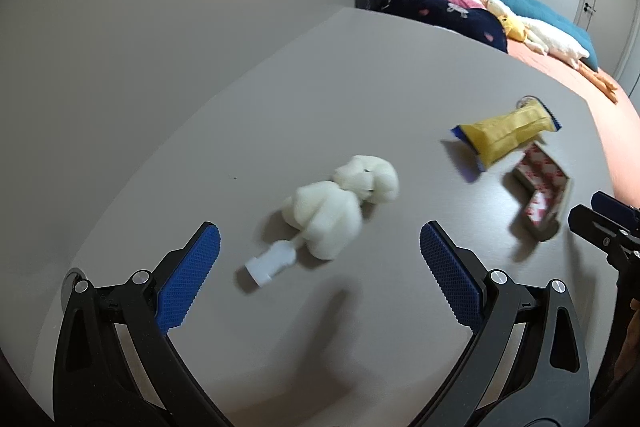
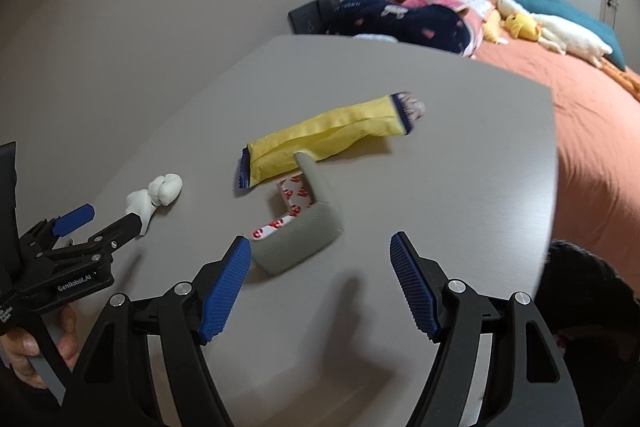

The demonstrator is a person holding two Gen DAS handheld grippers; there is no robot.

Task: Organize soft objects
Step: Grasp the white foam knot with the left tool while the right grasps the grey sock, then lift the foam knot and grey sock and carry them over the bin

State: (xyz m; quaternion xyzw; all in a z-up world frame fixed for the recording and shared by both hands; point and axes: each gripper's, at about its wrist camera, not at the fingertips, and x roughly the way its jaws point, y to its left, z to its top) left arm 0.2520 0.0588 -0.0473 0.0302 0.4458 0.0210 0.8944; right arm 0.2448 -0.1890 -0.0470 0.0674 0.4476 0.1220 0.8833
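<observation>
Blue-padded left gripper (image 1: pixel 320 267) hung wide apart and empty just above the white plush toy (image 1: pixel 340 203), which lay flat on the grey table (image 1: pixel 200 147) with a small white tube (image 1: pixel 268 265) touching it. Beside it, right gripper (image 2: pixel 320 267) gaped empty too, near the grey foam corner piece (image 2: pixel 304 239) and yellow packet (image 2: pixel 320 139). Looked like the reaching step; next called for dropping lower and squeezing softly around the toy.

Yellow pouch (image 2: pixel 324 139) touching grey corner guard (image 2: pixel 304 239)
</observation>
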